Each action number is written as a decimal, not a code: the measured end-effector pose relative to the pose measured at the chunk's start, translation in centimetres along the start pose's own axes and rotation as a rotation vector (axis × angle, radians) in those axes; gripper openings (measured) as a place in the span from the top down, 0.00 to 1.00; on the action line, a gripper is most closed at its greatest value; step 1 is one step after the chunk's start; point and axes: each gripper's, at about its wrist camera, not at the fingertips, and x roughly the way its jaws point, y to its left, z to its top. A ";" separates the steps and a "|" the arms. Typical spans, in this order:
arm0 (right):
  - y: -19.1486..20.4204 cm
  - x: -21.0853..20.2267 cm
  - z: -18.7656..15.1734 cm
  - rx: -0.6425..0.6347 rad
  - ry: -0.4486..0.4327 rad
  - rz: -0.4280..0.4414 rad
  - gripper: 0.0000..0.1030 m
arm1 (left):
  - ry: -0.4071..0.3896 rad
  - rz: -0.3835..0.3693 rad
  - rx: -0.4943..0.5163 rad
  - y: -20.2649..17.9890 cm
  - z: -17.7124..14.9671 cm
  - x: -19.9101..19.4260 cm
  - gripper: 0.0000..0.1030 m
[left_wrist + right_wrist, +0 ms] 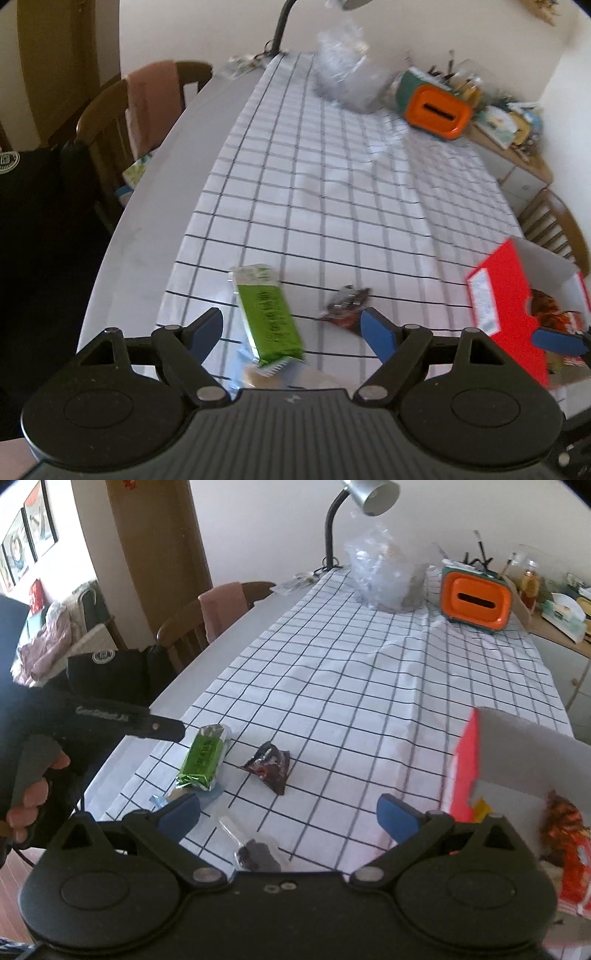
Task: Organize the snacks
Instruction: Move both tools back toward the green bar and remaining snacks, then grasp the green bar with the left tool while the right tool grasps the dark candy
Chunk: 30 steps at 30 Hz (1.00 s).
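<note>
A green snack bar lies on the checked cloth between the spread fingers of my left gripper, and neither pad touches it. A dark triangular snack packet lies just right of the bar, near the right fingertip. The open red box at the right holds several snacks. My right gripper is open over the cloth, above a clear packet with dark contents. From there I see the green bar, the dark packet, the red box and a hand holding the left gripper.
At the far end of the table stand a crumpled clear plastic bag, an orange-faced box and a desk lamp. A wooden chair with a pink cloth stands at the left edge. A cluttered sideboard is on the right.
</note>
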 end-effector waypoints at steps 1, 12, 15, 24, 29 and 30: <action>0.3 0.7 0.2 -0.005 0.010 -0.003 0.01 | 0.009 0.007 -0.002 0.4 0.2 0.5 0.20; 1.8 7.7 1.4 -0.072 0.107 -0.035 0.08 | 0.137 0.084 0.024 0.9 2.0 6.8 0.20; 1.6 9.4 1.6 -0.070 0.125 -0.036 0.12 | 0.167 0.103 0.025 1.0 2.1 8.3 0.20; 2.2 13.9 2.0 -0.122 0.172 -0.024 0.27 | 0.225 0.123 0.024 1.3 2.2 11.0 0.21; 2.4 15.1 2.4 -0.131 0.174 -0.017 0.32 | 0.237 0.119 0.024 1.2 2.1 11.6 0.25; 2.5 15.3 2.4 -0.135 0.173 -0.018 0.33 | 0.241 0.119 0.026 1.1 2.1 11.7 0.29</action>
